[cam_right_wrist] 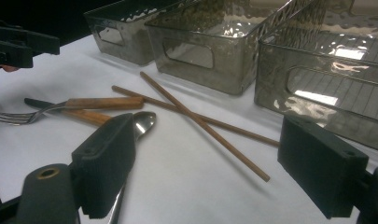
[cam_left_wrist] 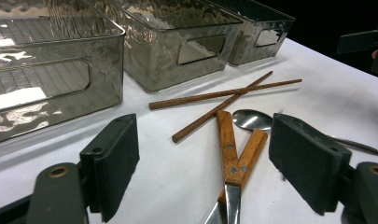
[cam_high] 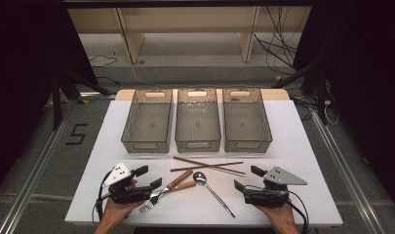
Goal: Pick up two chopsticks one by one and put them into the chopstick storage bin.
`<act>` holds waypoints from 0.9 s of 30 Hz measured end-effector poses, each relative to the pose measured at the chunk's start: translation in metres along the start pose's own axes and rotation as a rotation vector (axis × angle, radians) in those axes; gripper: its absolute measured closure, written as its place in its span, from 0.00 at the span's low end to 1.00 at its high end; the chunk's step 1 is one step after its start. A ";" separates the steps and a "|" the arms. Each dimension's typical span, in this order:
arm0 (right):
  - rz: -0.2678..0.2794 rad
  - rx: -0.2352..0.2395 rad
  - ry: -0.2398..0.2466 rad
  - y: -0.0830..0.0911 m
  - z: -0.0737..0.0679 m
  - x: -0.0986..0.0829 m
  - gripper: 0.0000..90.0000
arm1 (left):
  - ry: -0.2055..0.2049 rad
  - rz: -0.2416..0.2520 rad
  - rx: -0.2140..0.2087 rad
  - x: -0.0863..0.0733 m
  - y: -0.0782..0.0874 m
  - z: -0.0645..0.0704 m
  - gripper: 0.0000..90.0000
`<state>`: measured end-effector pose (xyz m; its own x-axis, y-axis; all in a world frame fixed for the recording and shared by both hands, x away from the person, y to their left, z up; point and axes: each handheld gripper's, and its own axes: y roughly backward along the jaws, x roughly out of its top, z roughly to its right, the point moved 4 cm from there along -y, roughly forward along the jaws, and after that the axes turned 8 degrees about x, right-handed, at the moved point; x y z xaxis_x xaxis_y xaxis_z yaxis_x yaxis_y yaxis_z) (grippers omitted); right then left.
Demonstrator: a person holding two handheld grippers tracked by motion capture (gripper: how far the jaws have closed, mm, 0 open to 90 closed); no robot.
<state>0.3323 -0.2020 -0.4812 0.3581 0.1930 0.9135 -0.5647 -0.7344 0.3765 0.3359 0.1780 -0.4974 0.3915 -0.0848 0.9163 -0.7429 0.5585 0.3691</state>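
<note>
From the high view nothing is sorted yet: the three bins [cam_high: 197,119] sit empty, and the wooden-handled fork [cam_high: 162,191], another wooden-handled piece, the spoon [cam_high: 212,191] and the chopsticks [cam_high: 208,165] all lie on the counter [cam_high: 292,161] just in front of the bins, between the left claw [cam_high: 148,177] and right claw [cam_high: 245,178], both spread and holding nothing. In the left gripper view the fork [cam_left_wrist: 229,161] lies between the spread jaws, handle toward the bins. In the right gripper view the spoon [cam_right_wrist: 142,123] runs lengthwise under the open claw, bowl toward the bins.

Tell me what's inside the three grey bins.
The three grey bins look empty in the high view: ribbed floors show through all of them, and no utensil lies inside. The chopsticks, spoon and wooden-handled cutlery lie on the table in front.
</note>
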 end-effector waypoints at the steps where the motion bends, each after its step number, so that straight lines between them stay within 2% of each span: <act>1: -0.002 0.001 0.000 0.000 0.000 0.000 0.22 | 0.001 0.001 0.001 0.000 0.000 0.000 0.27; 6: -0.020 0.004 0.012 -0.001 -0.001 0.002 0.23 | 0.002 0.001 0.002 0.000 0.000 0.000 0.27; 11: -0.070 0.030 0.038 -0.005 -0.001 0.007 0.24 | 0.004 0.001 0.004 0.000 0.000 -0.001 0.27; 15: -0.139 0.039 0.099 -0.010 -0.001 0.015 0.25 | 0.006 0.001 0.007 0.000 0.000 -0.001 0.27; 18: -0.170 0.057 0.117 -0.013 0.000 0.020 0.26 | 0.009 0.001 0.007 0.000 0.000 -0.002 0.27; 19: -0.203 0.060 0.145 -0.018 0.000 0.026 0.27 | 0.009 0.001 0.008 0.000 0.000 -0.002 0.27; 21: -0.218 0.066 0.164 -0.022 0.000 0.028 0.28 | 0.009 0.001 0.009 0.000 0.000 -0.002 0.27; 22: -0.251 0.066 0.192 -0.029 -0.001 0.033 0.29 | 0.009 0.001 0.009 0.000 0.000 -0.002 0.27; 27: -0.345 0.082 0.251 -0.052 -0.001 0.040 0.34 | 0.015 0.005 0.011 0.000 0.000 -0.003 0.27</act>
<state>0.3752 -0.1560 -0.4642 0.3182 0.5812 0.7489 -0.3788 -0.6462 0.6625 0.3370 0.1804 -0.4975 0.3963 -0.0695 0.9155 -0.7503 0.5501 0.3666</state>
